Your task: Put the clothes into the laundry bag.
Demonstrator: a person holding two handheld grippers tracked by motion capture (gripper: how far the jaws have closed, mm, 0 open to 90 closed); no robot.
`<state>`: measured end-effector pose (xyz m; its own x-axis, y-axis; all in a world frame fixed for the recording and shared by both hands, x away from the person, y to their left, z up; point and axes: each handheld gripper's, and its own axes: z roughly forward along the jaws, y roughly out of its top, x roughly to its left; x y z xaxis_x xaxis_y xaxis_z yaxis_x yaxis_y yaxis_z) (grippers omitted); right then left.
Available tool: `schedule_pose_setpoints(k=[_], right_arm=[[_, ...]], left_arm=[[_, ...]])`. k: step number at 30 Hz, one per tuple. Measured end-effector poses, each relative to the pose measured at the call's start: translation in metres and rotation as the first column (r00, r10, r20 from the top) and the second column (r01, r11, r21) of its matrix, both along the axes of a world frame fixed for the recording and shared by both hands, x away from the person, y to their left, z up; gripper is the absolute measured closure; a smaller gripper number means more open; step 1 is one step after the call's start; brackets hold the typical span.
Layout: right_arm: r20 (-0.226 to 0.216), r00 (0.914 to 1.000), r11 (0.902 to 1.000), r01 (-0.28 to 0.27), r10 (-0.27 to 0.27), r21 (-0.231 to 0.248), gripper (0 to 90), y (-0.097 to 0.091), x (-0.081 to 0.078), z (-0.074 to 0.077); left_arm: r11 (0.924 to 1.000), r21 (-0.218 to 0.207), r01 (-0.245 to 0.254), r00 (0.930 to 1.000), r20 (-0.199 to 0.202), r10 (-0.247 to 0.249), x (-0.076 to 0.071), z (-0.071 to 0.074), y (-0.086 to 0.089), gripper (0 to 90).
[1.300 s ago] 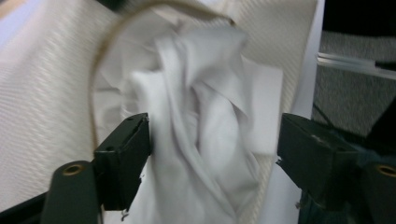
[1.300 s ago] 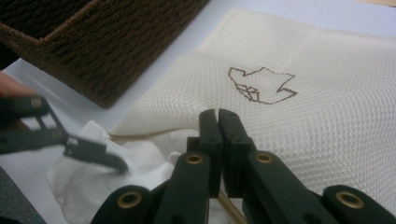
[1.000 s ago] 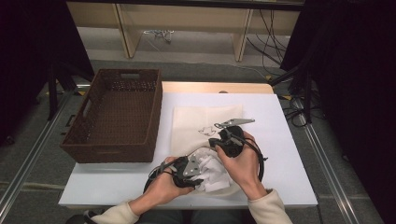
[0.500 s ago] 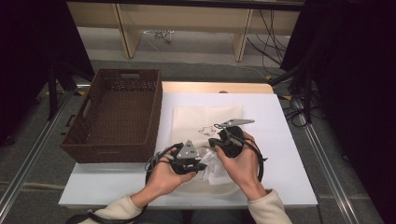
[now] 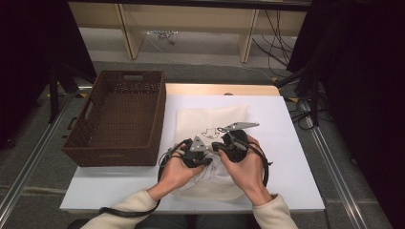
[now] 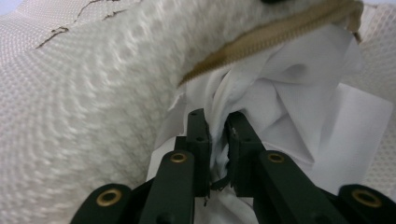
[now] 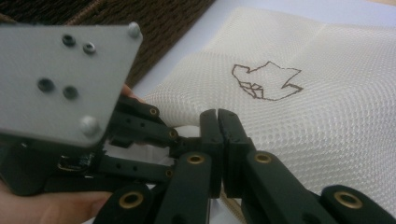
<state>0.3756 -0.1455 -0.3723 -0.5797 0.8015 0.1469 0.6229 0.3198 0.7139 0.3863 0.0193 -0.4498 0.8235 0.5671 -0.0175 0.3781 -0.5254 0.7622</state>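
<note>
A cream mesh bag [image 5: 210,119] with a dark stitched emblem [image 7: 264,81] lies on the white table [image 5: 296,157]. White cloth [image 5: 215,179] bulges from its zippered mouth [image 6: 261,39] at the near end. My left gripper [image 5: 206,160] is at that mouth, its jaws pinching a fold of the white cloth [image 6: 289,102]. Those jaws [image 6: 218,122] have just been opening slightly, with the cloth still between them. My right gripper [image 5: 217,145] sits just beside the left, jaws shut [image 7: 217,114] on the bag's mesh edge [image 7: 187,116].
A dark wicker basket [image 5: 119,119] stands on the left of the table, close to the left hand. White tabletop stretches to the right of the bag. Beyond the table are shelf legs and cables on the floor.
The left hand has moved away from the person, up to the bag's mouth beside the right gripper. The right hand has stayed put.
</note>
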Motion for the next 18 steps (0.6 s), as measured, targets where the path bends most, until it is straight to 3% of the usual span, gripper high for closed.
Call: schedule_pose_setpoints(k=[2, 4, 6, 7, 9, 10, 14, 16, 17, 18], right_arm=[[-0.01, 0.9999, 0.9999, 0.01, -0.01, 0.001, 90.0, -0.001, 0.001, 0.0], [0.006, 0.9999, 0.9999, -0.011, 0.011, -0.006, 90.0, -0.004, 0.003, -0.001], [-0.028, 0.9994, 0.9998, 0.021, -0.02, 0.007, 90.0, -0.003, 0.001, 0.0], [-0.006, 0.9999, 0.9999, 0.011, -0.011, 0.007, 90.0, -0.004, 0.002, -0.001], [-0.005, 0.9997, 0.9997, 0.025, -0.025, -0.01, 90.0, -0.004, 0.002, 0.001], [-0.001, 0.9999, 0.9998, 0.013, -0.013, -0.011, 90.0, -0.005, 0.002, 0.001], [-0.016, 0.9997, 0.9997, 0.021, -0.021, 0.008, 90.0, -0.004, 0.001, 0.001], [-0.028, 0.9991, 0.9994, 0.032, -0.032, 0.011, 90.0, -0.003, 0.0, 0.002], [-0.003, 1.0, 1.0, 0.006, -0.006, 0.006, 90.0, -0.005, 0.003, 0.001], [-0.004, 0.9999, 0.9999, 0.013, -0.013, 0.005, 90.0, -0.006, 0.003, 0.001]], left_arm=[[1.0, -0.004, 0.005, 0.9999, 0.015, -0.005, -0.002, 0.001, 0.001, 72.5], [0.9998, -0.001, 0.02, 0.9996, 0.017, -0.02, -0.005, 0.004, 0.005, 58.3], [0.999, -0.01, 0.043, 0.9988, 0.024, -0.043, -0.013, 0.01, 0.011, 47.6], [0.9983, -0.016, 0.056, 0.998, 0.029, -0.056, -0.017, 0.012, 0.013, 42.2], [0.997, -0.029, 0.073, 0.9969, 0.033, -0.072, -0.026, 0.019, 0.022, 35.2], [0.9976, -0.013, 0.067, 0.9956, 0.066, -0.066, -0.028, 0.022, 0.027, 33.7], [0.9959, -0.01, 0.09, 0.9941, 0.062, -0.089, -0.043, 0.025, 0.04, 31.2], [0.9957, 0.016, 0.091, 0.9932, 0.072, -0.092, -0.047, 0.022, 0.044, 31.3], [0.9956, 0.037, 0.086, 0.9924, 0.085, -0.089, -0.048, 0.019, 0.046, 32.0], [0.9944, 0.053, 0.091, 0.9913, 0.091, -0.095, -0.048, 0.016, 0.047, 32.7]])
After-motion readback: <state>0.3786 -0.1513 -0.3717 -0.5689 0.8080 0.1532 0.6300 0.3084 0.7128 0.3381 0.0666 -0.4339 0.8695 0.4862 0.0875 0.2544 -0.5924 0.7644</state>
